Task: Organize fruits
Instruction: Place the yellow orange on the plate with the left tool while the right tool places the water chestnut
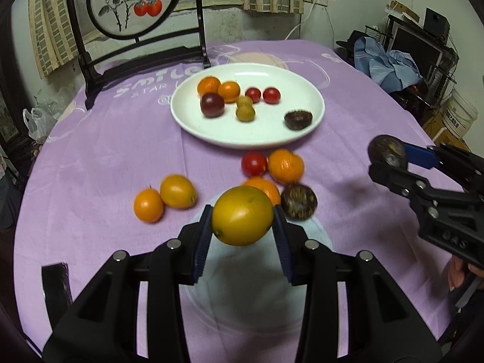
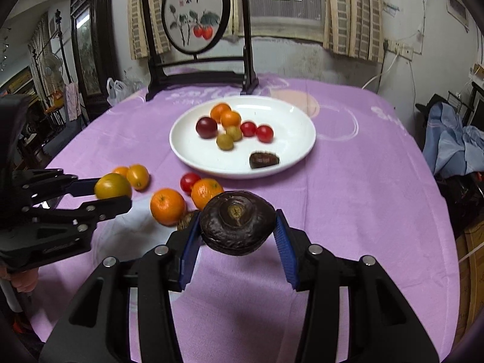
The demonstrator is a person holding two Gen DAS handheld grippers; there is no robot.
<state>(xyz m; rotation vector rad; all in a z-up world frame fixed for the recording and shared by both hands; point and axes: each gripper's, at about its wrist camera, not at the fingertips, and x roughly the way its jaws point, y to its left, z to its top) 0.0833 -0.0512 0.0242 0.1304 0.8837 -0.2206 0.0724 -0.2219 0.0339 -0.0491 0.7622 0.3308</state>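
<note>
My left gripper (image 1: 242, 220) is shut on a yellow-orange fruit (image 1: 242, 215) and holds it above the purple cloth; it also shows in the right wrist view (image 2: 113, 186). My right gripper (image 2: 238, 227) is shut on a dark brown fruit (image 2: 238, 222), also seen in the left wrist view (image 1: 387, 150). A white plate (image 1: 272, 134) holds several small fruits. Loose on the cloth lie two kumquats (image 1: 178, 192), a red tomato (image 1: 254, 164), two oranges (image 1: 286, 165) and a dark brown fruit (image 1: 299, 201).
A dark wooden stand with a round painted screen (image 1: 133, 3) stands behind the plate. A black phone-like object (image 1: 56, 284) lies at the near left table edge. Clothes and clutter (image 1: 387, 63) sit beyond the table's right side.
</note>
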